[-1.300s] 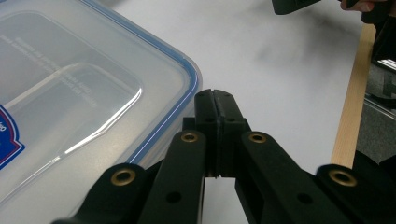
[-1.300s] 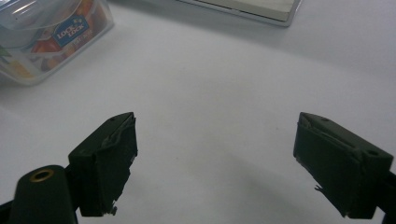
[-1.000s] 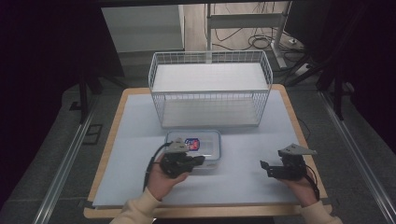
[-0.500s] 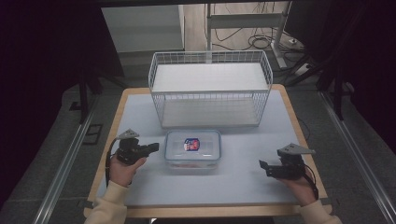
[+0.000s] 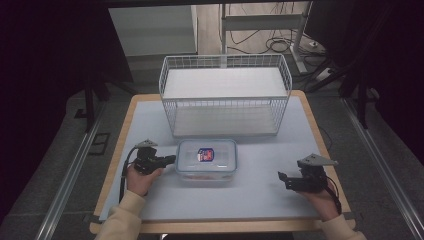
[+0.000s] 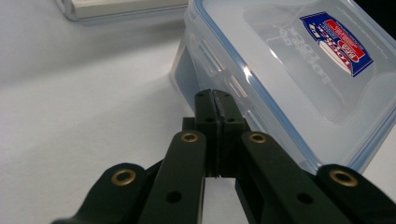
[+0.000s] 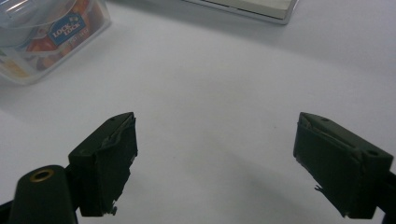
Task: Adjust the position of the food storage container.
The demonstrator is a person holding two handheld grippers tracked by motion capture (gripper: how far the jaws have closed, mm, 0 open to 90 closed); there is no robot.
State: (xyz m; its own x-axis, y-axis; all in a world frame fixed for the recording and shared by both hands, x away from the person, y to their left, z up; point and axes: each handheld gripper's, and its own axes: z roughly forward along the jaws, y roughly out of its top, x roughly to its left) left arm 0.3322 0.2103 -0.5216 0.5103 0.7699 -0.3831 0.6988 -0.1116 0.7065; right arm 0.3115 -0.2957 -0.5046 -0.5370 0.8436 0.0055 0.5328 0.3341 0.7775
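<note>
The left gripper (image 6: 215,100), jaws pressed together, touches the clear lidded plastic box (image 6: 299,74); the right gripper (image 7: 215,163) gapes wide, holding nothing.

Lidded clear food box, flat on the table in front of the wire basket.

The plastic container (image 5: 206,159) I'm working by is a clear rectangular box with rounded corners, its see-through lid (image 6: 299,60) clipped on with a blue seal line round the rim and a red-and-blue brand sticker (image 5: 205,154) near the lid's middle. It sits upright and level, just on my side of the white wire basket (image 5: 225,95), apart from it. Through the wall I see red and orange contents (image 7: 44,44), too blurred to name.
</note>
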